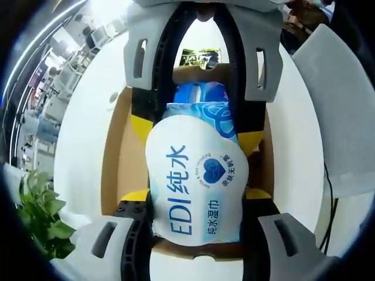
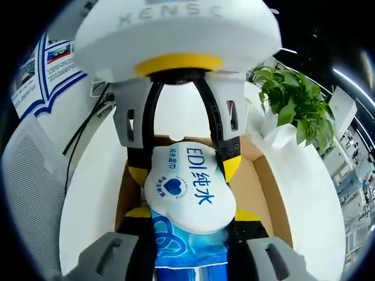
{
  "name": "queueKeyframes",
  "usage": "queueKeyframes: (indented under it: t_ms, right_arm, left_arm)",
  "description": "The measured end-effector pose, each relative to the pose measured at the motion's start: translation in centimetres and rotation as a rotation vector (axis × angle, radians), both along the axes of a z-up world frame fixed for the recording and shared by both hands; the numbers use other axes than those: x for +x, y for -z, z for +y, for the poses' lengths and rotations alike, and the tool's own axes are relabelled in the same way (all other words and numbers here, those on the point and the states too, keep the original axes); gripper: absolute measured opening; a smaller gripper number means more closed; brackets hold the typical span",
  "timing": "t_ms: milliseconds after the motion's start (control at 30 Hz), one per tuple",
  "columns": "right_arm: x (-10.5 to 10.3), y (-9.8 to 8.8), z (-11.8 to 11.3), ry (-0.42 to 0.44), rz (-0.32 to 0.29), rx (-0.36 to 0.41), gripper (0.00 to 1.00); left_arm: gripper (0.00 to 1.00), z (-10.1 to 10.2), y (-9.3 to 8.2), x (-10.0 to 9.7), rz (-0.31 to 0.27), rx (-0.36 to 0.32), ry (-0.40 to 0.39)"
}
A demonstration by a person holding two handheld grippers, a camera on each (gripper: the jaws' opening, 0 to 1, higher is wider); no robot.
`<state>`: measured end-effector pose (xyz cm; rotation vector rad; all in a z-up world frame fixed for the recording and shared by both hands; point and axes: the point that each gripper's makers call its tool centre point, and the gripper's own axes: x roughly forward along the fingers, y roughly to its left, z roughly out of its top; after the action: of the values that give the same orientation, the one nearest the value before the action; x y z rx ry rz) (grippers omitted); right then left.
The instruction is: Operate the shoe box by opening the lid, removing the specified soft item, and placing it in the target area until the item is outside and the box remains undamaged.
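A soft pack of wet wipes, white with blue print and a blue end, hangs over the open cardboard shoe box. My left gripper is shut on the pack's white end, its yellow pads pressing both sides. My right gripper reaches in from the opposite side and is shut on the blue end. In the right gripper view the pack lies between my right gripper below and my left gripper above, over the box. The box's inside is mostly hidden by the pack.
The box stands on a round white table. A green potted plant stands at the table's edge. A grey chair is on the other side, with a black cable trailing near it.
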<state>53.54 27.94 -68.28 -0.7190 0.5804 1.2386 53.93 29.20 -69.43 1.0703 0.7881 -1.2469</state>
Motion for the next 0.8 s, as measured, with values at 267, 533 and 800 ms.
queueKeyframes:
  t_ms: [267,533,800]
  right_arm:
    - [-0.3,-0.8,-2.1,0.025,-0.003,-0.001,0.43]
    - [-0.7,-1.4,-3.9,0.041,-0.007,0.004,0.43]
    - [-1.0,-1.9,-5.7,0.052,-0.008,0.011,0.43]
  left_arm:
    - [0.59,-2.0,-0.8,-0.2,-0.005,-0.006,0.023]
    - [0.59,-3.9,-1.4,-0.5,-0.004,-0.009,0.039]
    - [0.59,-5.8,-1.9,-0.8,0.0,-0.02,0.05]
